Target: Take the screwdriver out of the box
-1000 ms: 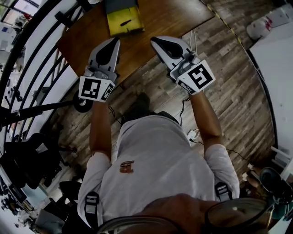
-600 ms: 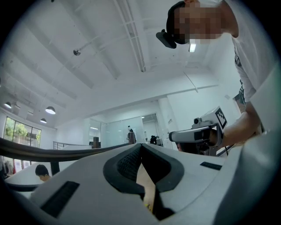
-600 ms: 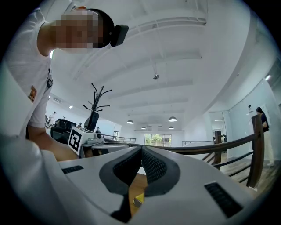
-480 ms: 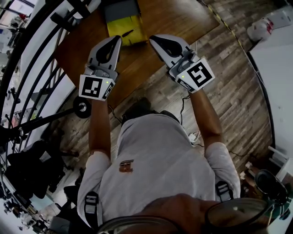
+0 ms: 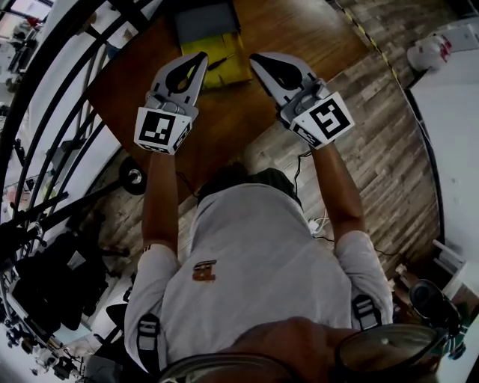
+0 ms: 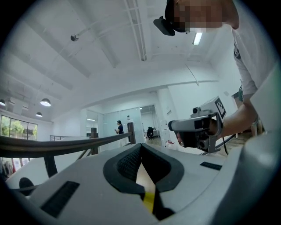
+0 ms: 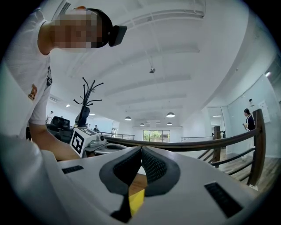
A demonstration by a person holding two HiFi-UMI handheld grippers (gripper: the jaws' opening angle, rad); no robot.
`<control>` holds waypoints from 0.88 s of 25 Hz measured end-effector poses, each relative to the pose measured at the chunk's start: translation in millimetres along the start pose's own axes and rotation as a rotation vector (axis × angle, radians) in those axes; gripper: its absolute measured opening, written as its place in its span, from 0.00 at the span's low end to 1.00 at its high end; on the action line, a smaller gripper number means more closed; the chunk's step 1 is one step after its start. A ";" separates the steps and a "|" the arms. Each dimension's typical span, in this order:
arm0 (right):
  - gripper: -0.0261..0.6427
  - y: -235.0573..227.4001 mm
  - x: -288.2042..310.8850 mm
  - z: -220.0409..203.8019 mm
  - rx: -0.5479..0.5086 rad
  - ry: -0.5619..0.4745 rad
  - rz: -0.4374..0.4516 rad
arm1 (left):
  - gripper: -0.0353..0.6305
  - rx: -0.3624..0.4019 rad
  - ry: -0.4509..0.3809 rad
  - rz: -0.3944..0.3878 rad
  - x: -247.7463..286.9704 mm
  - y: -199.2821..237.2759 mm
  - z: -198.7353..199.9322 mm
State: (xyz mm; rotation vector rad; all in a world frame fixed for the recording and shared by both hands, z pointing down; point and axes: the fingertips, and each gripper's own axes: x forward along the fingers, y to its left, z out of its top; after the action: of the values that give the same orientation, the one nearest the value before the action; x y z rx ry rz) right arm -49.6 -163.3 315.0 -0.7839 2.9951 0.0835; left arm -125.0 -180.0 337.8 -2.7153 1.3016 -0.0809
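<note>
The open box (image 5: 224,71) with its yellow inside lies on the wooden table (image 5: 299,30) at the top of the head view. A dark screwdriver (image 5: 221,61) rests in it. My left gripper (image 5: 200,57) hangs over the table at the box's left edge, jaws shut and empty. Just right of the box my right gripper (image 5: 255,58) is shut too, with nothing in it. In the left gripper view the jaw tips (image 6: 141,146) meet, and the right gripper (image 6: 197,131) shows beside them. The right gripper view shows its pads closed (image 7: 141,150), a strip of yellow below them.
The box's grey lid (image 5: 206,19) stands open behind it. A curved dark railing (image 5: 52,82) runs along the table's left side. Plank floor (image 5: 374,149) lies right of the table, with cables near the person's feet. A white counter (image 5: 453,112) stands at far right.
Both grippers have moved forward over the table, from near its front edge up to the two sides of the box. Their jaws have stayed shut.
</note>
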 end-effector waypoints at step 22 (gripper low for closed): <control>0.09 -42.7 41.7 -49.4 -0.003 0.120 0.047 | 0.09 0.084 0.449 -0.149 57.2 21.6 -138.2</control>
State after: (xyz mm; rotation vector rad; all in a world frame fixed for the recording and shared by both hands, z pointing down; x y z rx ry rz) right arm -66.4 -223.9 360.3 -0.7440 3.1279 0.0436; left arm -120.3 -250.9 471.1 -2.8137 1.1465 -0.7800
